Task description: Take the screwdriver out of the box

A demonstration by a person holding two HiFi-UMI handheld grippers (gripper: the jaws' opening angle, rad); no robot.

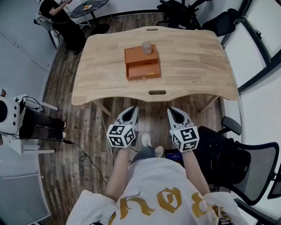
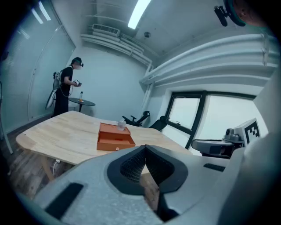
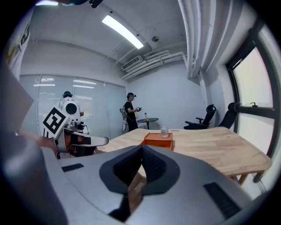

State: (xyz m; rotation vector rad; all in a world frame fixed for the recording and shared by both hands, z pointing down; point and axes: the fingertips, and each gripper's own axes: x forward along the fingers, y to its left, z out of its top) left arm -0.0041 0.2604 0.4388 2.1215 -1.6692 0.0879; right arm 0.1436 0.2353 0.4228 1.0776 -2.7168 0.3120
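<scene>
An orange box (image 1: pixel 141 56) sits mid-table on the wooden table (image 1: pixel 193 66), its front drawer (image 1: pixel 143 70) pulled out. A thin yellowish thing, likely the screwdriver (image 1: pixel 149 73), lies in the drawer. On the box's top stands a small jar (image 1: pixel 146 47). My left gripper (image 1: pixel 132 109) and right gripper (image 1: pixel 171 110) hang side by side in front of the table's near edge, well short of the box, both shut and empty. In the left gripper view the left gripper (image 2: pixel 145 147) faces the box (image 2: pixel 115 137). The right gripper (image 3: pixel 141 147) points toward the box (image 3: pixel 157 139) too.
A black office chair (image 1: pixel 248 165) stands close on my right. White equipment (image 1: pixel 9 115) and floor cables (image 1: pixel 83 156) lie to my left. A person (image 1: pixel 61 17) stands by a round table (image 1: pixel 88 6) at the far left; more chairs (image 1: pixel 182 13) stand behind the table.
</scene>
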